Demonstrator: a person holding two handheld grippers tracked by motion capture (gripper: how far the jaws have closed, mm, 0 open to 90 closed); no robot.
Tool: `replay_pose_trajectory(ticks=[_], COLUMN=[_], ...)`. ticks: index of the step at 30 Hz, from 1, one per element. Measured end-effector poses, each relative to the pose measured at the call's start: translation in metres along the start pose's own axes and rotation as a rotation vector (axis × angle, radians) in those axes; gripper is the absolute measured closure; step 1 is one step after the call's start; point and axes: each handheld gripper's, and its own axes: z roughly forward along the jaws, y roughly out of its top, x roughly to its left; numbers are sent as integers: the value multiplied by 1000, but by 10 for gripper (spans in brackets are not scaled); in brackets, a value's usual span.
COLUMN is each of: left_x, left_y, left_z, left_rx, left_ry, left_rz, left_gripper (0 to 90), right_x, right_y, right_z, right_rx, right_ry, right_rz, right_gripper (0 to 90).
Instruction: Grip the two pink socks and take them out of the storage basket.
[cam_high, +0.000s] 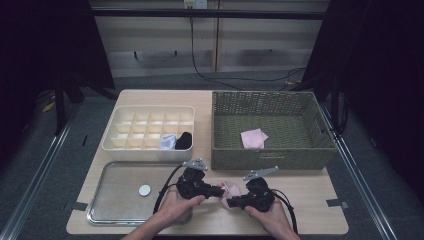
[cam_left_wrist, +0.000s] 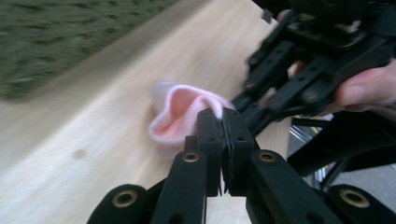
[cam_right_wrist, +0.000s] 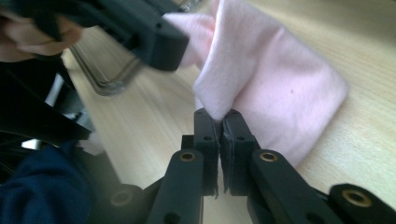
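Note:
A small pink cloth (cam_high: 231, 189), soft like a folded sock, lies on the wooden table just in front of the wicker basket, between my two grippers. My left gripper (cam_high: 220, 190) comes at it from the left. In the left gripper view its jaws (cam_left_wrist: 222, 116) are pressed together on one edge of the pink cloth (cam_left_wrist: 180, 116). My right gripper (cam_high: 228, 202) reaches it from the right. In the right gripper view it (cam_right_wrist: 219, 116) is shut on a corner of the pink cloth (cam_right_wrist: 275, 88), which bunches up off the wood.
The green wicker basket (cam_high: 272, 160) stands at the back right with another pink cloth (cam_high: 253, 138) inside. A cream divided organiser (cam_high: 112, 135) at the back left holds a pale blue item (cam_high: 167, 142) and a black one (cam_high: 184, 141). A metal tray (cam_high: 107, 210) carries a white disc (cam_high: 144, 190).

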Motion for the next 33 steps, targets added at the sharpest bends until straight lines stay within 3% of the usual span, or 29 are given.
replay_pose_trajectory(ticks=[3,6,11,14,23,29,33], left_x=[8,13,11,8,10,4,1], left_y=[0,-2,-4,-5,-5,-6,-9], left_z=[-10,-19,-27,-25,-20,-13,-5], left_rx=[-12,-17,-16,4,-2,31,53], left_ry=[22,22,14,21,37,29,27], left_rz=[-18,-25,-19,-3,-18,0,2], left_gripper=[878,878,878,875,797,753,696], right_x=[-3,-13,-20,-20,-23,-22,-17], right_y=[0,0,-1,-2,-5,-7,-10], right_z=[-15,-35,-52,-57,-74,-73,-66], right_rx=[-37,-94,-130,-131,-171,-160,-100], right_ry=[28,59,83,66,41,53,62], right_rz=[8,47,76,79,84,88,74], right_gripper=[861,863,864,864,865,864,862])
